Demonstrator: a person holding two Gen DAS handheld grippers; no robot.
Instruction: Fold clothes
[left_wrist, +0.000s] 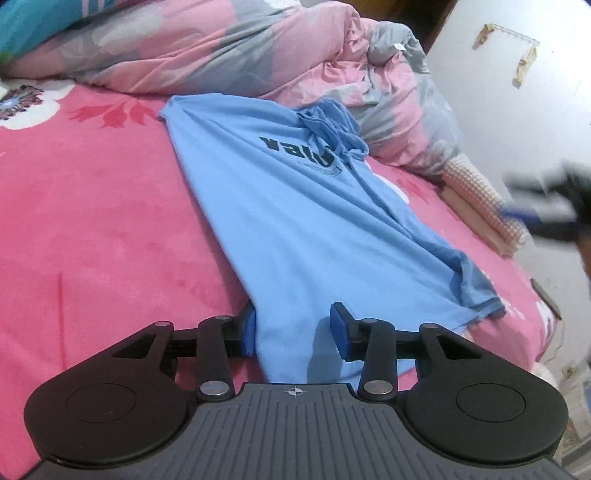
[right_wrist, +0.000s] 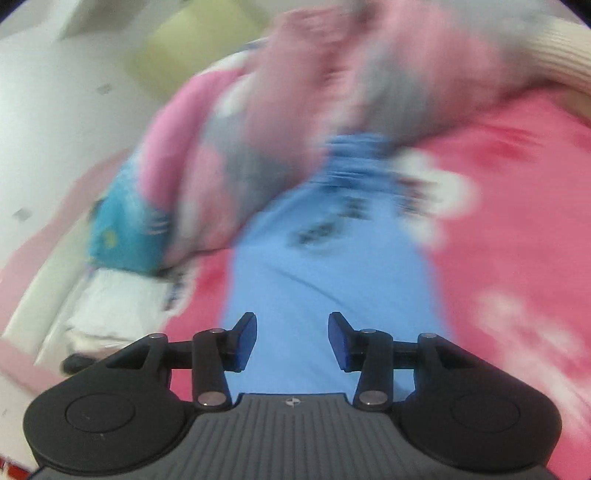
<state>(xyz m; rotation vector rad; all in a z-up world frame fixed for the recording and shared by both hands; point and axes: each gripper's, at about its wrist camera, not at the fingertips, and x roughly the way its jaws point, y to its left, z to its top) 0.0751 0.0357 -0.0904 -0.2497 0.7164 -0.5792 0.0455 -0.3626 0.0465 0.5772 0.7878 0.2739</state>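
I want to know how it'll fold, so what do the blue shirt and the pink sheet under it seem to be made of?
Shirt: looks like thin matte cotton jersey; it drapes in soft creases and has a printed dark logo. Sheet: seems a smooth woven fabric, cotton or a blend, matte, with a printed flower pattern; exact fibre can't be told.

A bed (left_wrist: 92, 221) under a pink floral sheet is filling most of both views. A rumpled pink-and-grey quilt (left_wrist: 229, 48) is lying bunched along its far edge. A white wall (left_wrist: 498, 122) carrying scraps of tape (left_wrist: 524, 62) is standing beyond the right edge. Lighting is falling evenly and softly.
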